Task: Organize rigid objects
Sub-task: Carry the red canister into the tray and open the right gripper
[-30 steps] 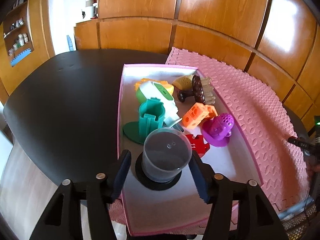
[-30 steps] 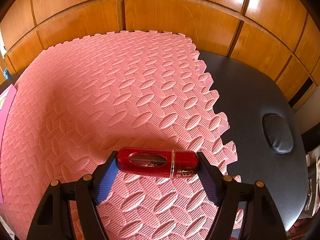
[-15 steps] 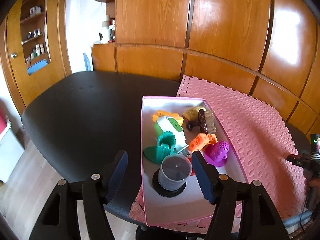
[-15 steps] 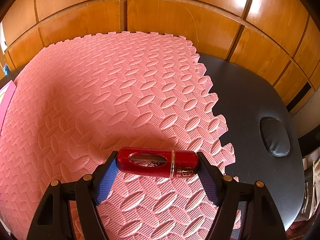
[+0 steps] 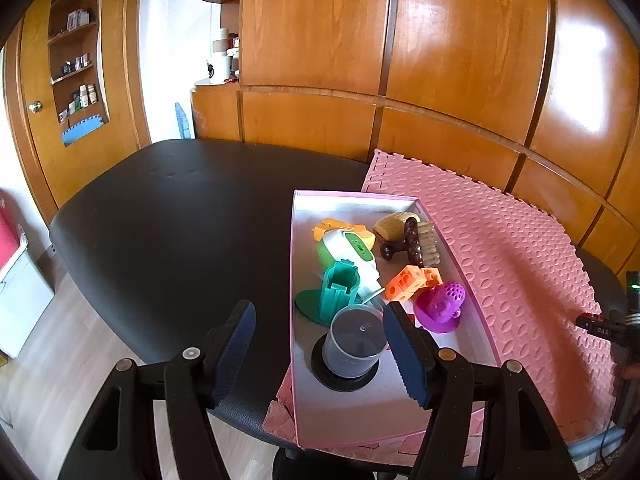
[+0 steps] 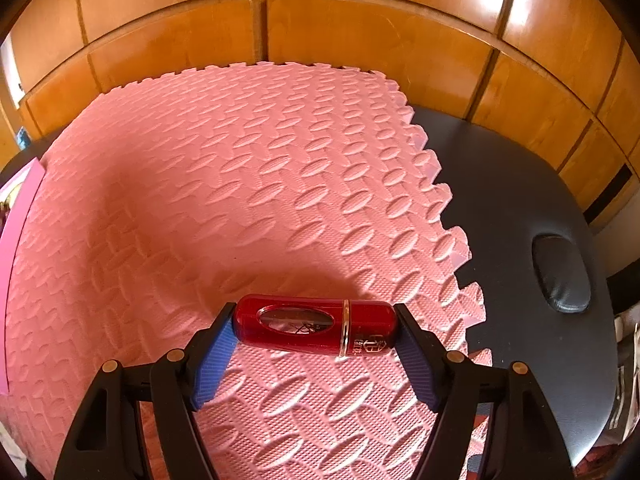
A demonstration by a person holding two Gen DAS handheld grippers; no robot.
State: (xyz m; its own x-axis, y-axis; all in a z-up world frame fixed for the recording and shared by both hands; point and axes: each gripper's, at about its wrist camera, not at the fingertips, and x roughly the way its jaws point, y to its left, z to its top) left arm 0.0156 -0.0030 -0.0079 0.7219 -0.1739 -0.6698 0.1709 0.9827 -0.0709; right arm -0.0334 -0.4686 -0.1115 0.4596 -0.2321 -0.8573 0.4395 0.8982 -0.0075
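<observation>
A pink-rimmed tray [image 5: 486, 334] on the pink foam mat [image 5: 520, 248] holds a grey cup [image 5: 354, 346] on a black disc, a teal holder [image 5: 339, 290], a green-and-white toy [image 5: 347, 250], an orange block [image 5: 410, 282], a purple knob [image 5: 440, 304] and a brown brush [image 5: 412, 236]. My left gripper [image 5: 320, 350] is open and empty, above and behind the tray's near end. My right gripper [image 6: 314, 344] is shut on a red capsule-shaped bottle [image 6: 314, 326], held crosswise just above the foam mat [image 6: 240, 184].
The mat and tray lie on a black padded table [image 5: 180, 208]. Wooden wall panels stand behind it. The table's bare black surface [image 6: 516, 208] with an oval black pad [image 6: 562, 272] lies right of the mat. The tray's edge [image 6: 20, 208] shows at far left.
My left gripper has pulled back and up from the cup, leaving it standing in the tray. My right gripper has stayed shut on the red bottle, nearly still.
</observation>
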